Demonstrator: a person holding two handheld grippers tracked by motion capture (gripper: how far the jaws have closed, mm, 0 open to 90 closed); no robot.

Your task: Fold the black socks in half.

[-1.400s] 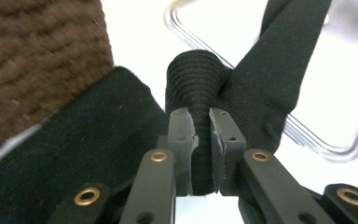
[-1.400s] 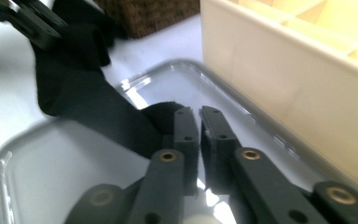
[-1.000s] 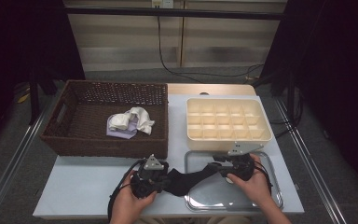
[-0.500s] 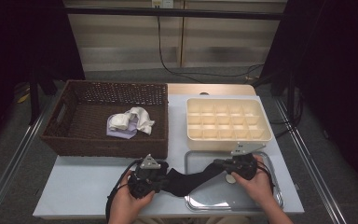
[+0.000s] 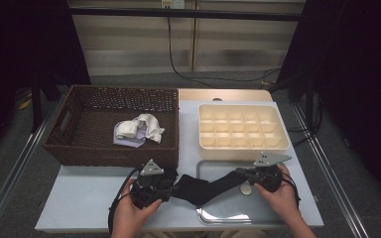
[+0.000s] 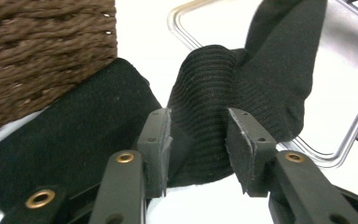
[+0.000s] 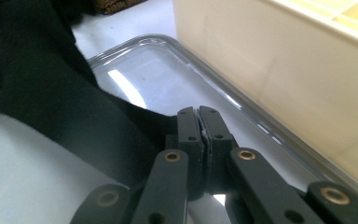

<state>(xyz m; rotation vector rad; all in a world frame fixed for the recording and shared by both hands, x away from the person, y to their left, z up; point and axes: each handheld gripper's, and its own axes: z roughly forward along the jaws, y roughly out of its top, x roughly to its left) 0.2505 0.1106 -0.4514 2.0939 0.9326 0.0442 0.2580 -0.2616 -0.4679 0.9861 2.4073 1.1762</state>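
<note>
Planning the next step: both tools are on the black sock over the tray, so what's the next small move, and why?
Probably close the left tool on the black sock. Its jaws stand apart around a bunched ribbed fold, while the right tool is already pinched shut on the other end over the metal tray. A firm hold on both ends should come before lifting or stretching.

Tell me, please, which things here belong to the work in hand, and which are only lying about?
In use:
black sock
left gripper, jaws around the sock's ribbed cuff
right gripper, shut on the sock
metal tray under the sock

Lying about:
wicker basket
pale cloths in the basket
cream divided box
</note>
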